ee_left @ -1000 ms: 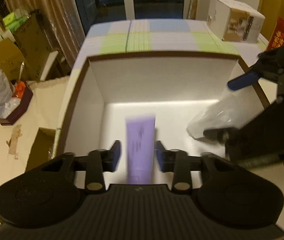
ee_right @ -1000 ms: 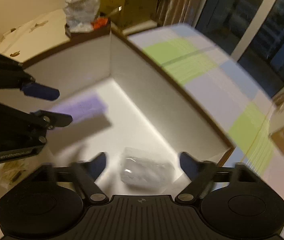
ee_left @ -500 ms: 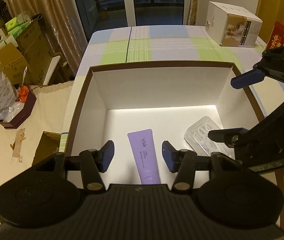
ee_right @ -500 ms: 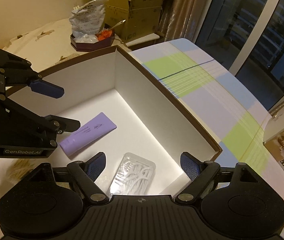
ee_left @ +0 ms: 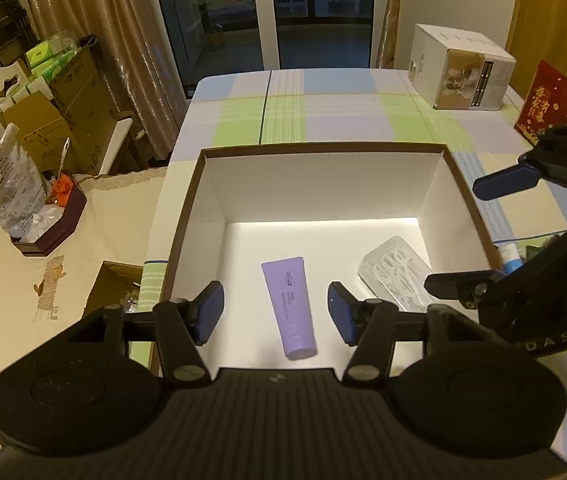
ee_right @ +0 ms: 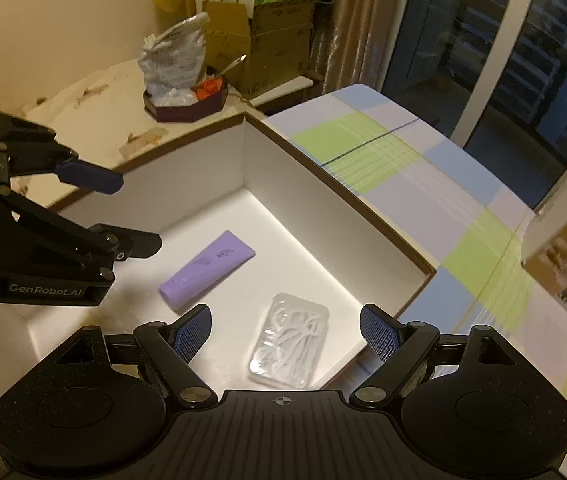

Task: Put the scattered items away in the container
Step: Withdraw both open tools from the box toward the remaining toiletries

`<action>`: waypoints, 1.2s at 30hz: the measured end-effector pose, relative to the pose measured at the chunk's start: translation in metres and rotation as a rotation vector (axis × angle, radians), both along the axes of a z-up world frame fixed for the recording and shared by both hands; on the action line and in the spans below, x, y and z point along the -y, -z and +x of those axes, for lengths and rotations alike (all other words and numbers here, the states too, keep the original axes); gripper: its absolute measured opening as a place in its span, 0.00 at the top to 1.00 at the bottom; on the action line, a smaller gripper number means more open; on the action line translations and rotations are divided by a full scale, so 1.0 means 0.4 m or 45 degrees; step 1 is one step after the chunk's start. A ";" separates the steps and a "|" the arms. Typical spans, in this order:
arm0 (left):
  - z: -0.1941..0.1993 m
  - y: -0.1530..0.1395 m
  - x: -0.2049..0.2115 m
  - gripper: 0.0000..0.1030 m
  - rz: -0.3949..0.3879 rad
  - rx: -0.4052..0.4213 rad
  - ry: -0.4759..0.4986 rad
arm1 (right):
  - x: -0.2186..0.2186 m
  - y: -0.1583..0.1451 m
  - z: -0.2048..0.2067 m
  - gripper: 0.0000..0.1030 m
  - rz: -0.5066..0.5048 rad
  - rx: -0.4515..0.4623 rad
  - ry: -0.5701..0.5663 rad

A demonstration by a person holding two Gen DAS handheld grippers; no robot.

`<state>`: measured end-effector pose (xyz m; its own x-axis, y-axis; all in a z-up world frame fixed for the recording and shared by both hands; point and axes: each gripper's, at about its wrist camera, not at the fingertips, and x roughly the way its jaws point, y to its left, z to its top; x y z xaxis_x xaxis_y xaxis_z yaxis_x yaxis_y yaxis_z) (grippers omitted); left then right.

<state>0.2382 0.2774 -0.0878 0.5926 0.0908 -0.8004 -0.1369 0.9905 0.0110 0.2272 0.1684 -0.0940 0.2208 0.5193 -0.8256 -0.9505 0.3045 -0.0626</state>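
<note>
A white box with a brown rim [ee_left: 323,148] [ee_right: 339,188] stands on the checked tablecloth. On its floor lie a purple tube [ee_left: 289,306] [ee_right: 207,268] and a clear plastic pack [ee_left: 395,272] [ee_right: 289,340]. My left gripper [ee_left: 275,312] hangs open above the tube, with nothing between its fingers. Over the pack my right gripper [ee_right: 283,332] is open too and holds nothing. Each gripper shows in the other's view: the right one [ee_left: 483,232] at the box's right side, the left one [ee_right: 123,212] at its left.
A white carton [ee_left: 459,72] [ee_right: 563,256] and a red packet [ee_left: 547,100] sit on the far right of the table. A small blue-and-white item [ee_left: 509,254] lies outside the box's right wall. A dark tray with bags [ee_left: 43,220] [ee_right: 183,100] rests on the side surface at left.
A second ago the tube and the pack were blurred between the opening fingers; now both lie still on the box floor, and both grippers have opened wider and lifted back.
</note>
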 end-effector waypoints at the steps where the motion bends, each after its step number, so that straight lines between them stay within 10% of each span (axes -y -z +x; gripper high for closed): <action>1: -0.010 -0.008 0.002 0.46 -0.001 0.001 -0.001 | 0.007 -0.009 -0.006 0.16 0.011 -0.007 0.007; 17: -0.229 -0.164 0.088 0.20 0.008 0.054 -0.019 | 0.181 -0.158 -0.160 0.00 0.218 -0.085 0.076; 36: -0.497 -0.208 0.240 0.15 -0.024 0.047 -0.053 | 0.429 -0.199 -0.336 0.00 0.296 -0.110 0.189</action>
